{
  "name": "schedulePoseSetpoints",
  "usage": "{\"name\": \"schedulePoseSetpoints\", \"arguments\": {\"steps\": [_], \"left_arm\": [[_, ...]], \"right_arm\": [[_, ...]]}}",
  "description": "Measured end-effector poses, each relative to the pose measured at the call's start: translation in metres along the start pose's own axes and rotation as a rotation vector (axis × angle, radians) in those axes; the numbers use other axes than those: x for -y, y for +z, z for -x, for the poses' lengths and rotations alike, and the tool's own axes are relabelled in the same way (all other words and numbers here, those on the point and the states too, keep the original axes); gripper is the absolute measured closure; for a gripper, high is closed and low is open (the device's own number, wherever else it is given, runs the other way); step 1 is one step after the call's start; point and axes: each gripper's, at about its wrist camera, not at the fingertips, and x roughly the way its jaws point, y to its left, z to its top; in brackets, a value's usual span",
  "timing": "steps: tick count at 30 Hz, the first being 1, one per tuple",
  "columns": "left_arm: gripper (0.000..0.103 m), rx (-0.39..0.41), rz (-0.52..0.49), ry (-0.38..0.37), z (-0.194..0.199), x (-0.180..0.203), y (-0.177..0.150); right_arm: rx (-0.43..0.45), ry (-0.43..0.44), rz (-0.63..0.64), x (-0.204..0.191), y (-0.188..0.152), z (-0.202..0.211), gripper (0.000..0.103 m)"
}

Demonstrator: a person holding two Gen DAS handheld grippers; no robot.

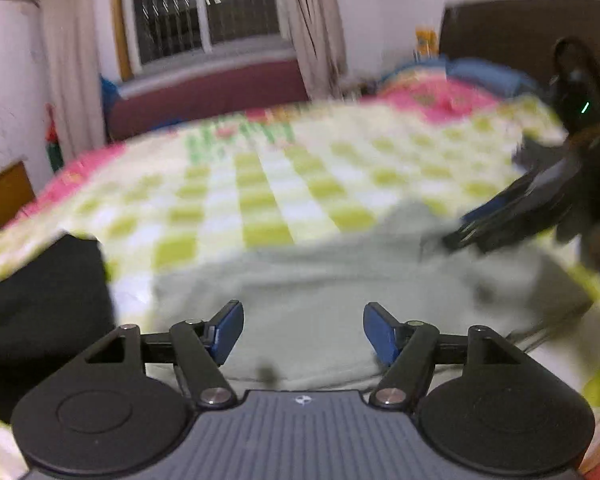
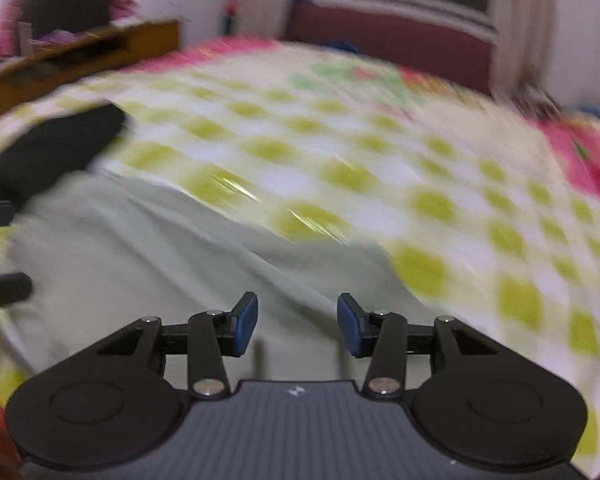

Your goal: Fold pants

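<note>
Overall, pale pants (image 2: pixel 148 248) are lying on a checkered bedspread (image 2: pixel 340 152) below a curtained window (image 1: pixel 204 8); left gripper (image 1: pixel 303 330) and right gripper (image 2: pixel 297 322) are hovering, jaws apart, gripping nothing.

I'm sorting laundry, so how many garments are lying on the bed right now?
2. The pale grey-green cloth pants lie spread on the checked yellow-green bedspread, just ahead of both open grippers. A black cloth garment lies at their left end. More may be hidden outside the blurred views.

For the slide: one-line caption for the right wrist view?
Right hand-held gripper, open, above pale grey pants on a checked bedspread.
</note>
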Motion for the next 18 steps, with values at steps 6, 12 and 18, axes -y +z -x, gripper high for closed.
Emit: {"name": "schedulePoseSetpoints", "arguments": {"steps": [6, 12, 18], "left_arm": [[0.023, -0.159, -0.041, 0.049, -0.034, -0.004, 0.009], [0.02, -0.119, -0.141, 0.082, -0.023, 0.019, 0.02], [0.02, -0.19, -0.16, 0.105, -0.042, 0.023, 0.018]], "right_arm": [[-0.001, -0.037, -0.273, 0.067, -0.009, -0.016, 0.062], [0.051, -0.013, -0.282, 0.062, -0.012, -0.001, 0.059], [-0.016, 0.043, -0.469, 0.104, -0.051, 0.029, 0.058]]}}
